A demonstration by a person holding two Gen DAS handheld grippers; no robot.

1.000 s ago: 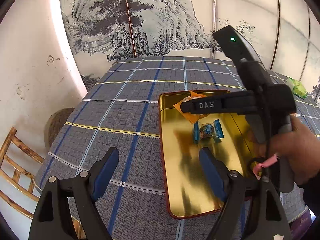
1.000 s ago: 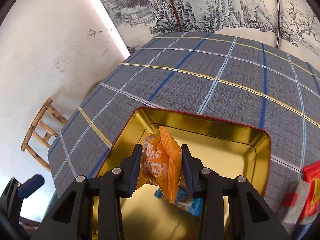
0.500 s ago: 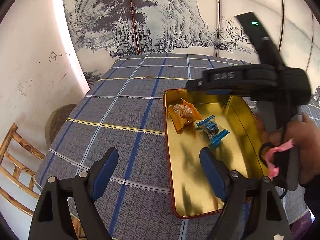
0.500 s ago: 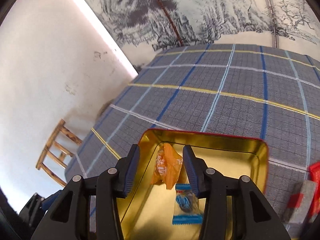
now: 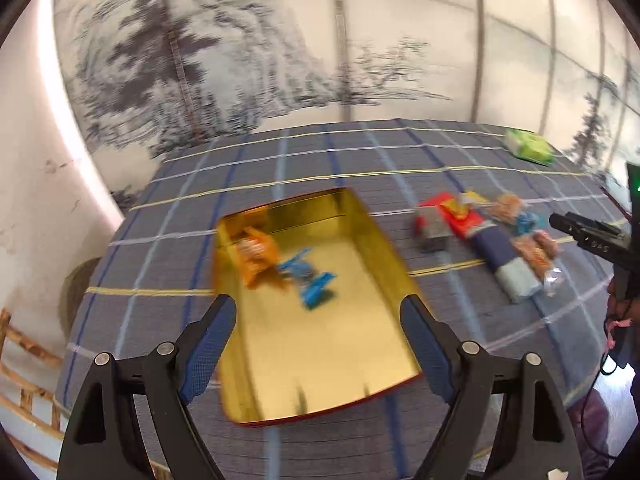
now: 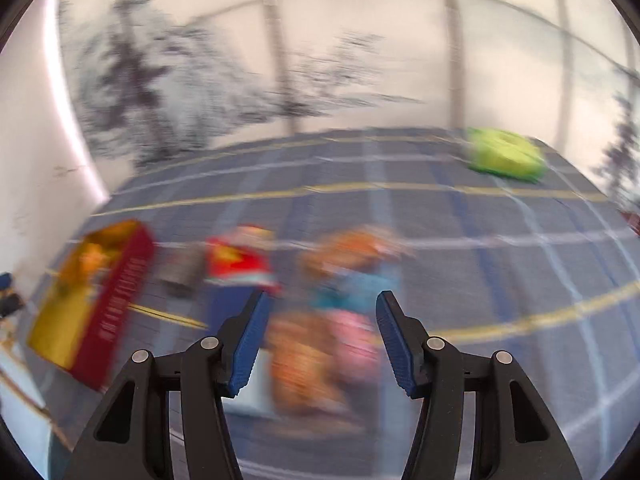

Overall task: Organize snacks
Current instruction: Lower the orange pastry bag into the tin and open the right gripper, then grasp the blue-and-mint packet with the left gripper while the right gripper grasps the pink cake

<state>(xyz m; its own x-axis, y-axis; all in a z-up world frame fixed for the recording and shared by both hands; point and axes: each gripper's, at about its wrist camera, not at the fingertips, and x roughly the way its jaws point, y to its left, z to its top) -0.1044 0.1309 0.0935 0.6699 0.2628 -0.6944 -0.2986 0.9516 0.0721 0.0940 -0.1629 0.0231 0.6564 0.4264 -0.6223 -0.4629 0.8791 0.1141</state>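
Right gripper point(image 6: 318, 336), jaws opening with nothing between them, hangs over the loose snack pile point(image 6: 348, 280) on the checked surface point(image 6: 500, 280), probably lining up another pick. Left gripper point(image 5: 316, 344) waits wide apart and empty above the gold tin point(image 5: 360, 240), which already holds an orange packet point(image 5: 256, 254) and blue candy point(image 5: 310, 280).

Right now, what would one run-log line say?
gold tin: orange packet, blue candy inside | right gripper: opening, empty, over snack pile | left gripper: open, empty
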